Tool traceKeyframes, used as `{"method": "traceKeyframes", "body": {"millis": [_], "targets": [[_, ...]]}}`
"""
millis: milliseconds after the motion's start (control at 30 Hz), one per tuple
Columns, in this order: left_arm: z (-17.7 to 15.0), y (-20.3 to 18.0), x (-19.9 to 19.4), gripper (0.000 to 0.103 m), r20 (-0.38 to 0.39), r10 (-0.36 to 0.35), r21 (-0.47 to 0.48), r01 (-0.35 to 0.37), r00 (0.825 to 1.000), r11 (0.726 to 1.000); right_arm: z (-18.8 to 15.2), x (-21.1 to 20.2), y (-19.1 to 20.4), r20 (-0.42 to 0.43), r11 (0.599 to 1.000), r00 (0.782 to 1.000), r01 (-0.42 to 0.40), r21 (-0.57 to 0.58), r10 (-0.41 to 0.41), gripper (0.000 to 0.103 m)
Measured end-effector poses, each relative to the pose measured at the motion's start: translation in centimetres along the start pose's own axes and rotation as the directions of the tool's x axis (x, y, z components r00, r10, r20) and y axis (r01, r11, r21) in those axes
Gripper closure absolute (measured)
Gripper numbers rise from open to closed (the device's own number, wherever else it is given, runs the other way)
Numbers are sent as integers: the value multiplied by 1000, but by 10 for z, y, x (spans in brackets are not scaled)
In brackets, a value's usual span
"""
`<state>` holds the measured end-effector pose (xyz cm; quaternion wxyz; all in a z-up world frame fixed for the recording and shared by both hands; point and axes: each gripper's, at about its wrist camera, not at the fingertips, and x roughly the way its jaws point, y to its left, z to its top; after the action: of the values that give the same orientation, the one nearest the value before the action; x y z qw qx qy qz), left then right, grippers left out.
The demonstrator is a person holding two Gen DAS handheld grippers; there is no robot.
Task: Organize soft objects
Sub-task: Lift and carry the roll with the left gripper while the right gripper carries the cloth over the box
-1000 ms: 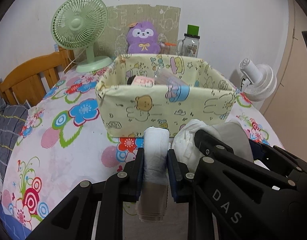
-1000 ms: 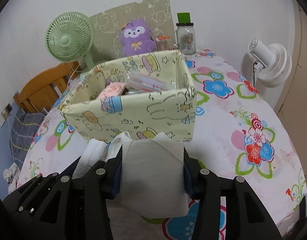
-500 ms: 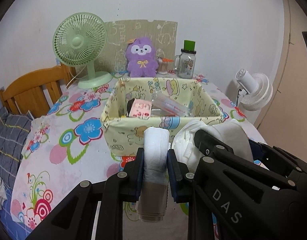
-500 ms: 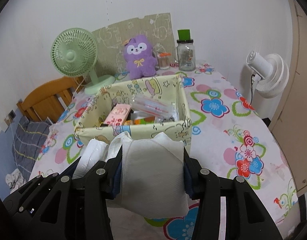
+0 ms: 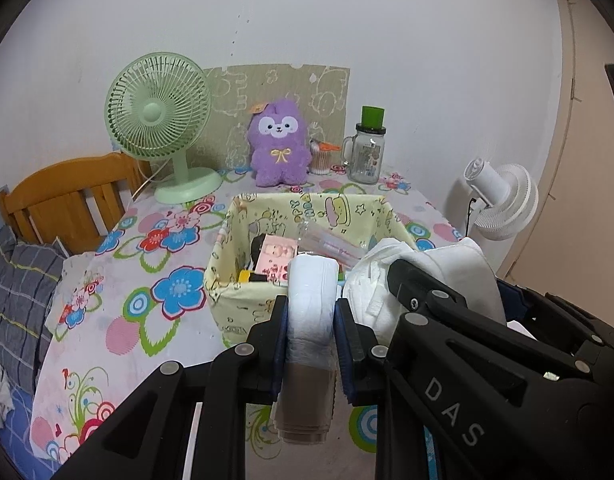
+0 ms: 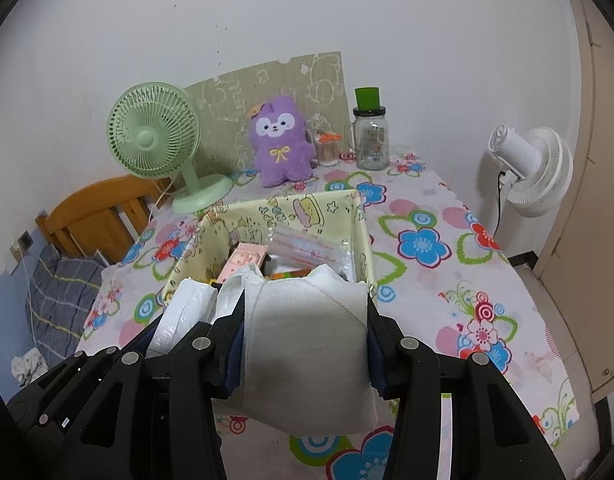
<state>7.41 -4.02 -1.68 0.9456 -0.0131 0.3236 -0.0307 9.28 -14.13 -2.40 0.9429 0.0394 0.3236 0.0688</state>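
Between our left gripper's pads sits a narrow white soft pack, pinched tight; our right gripper clamps a wider white pack. Both hang above the yellow fabric basket's near rim, on the floral tablecloth.

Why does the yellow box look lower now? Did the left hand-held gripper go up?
Yes. The left hand-held gripper rose: the yellow box now sits lower in its view, showing its inside, and the green fan dropped too.
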Motion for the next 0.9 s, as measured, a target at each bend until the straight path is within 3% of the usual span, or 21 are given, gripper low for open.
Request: {"method": "traceKeyframes", "body": {"millis": [900], "targets": [[33, 8, 19, 82, 44, 17, -13, -16, 999, 1000, 34, 21, 5, 40, 1000, 999, -22, -17, 22, 51]]}}
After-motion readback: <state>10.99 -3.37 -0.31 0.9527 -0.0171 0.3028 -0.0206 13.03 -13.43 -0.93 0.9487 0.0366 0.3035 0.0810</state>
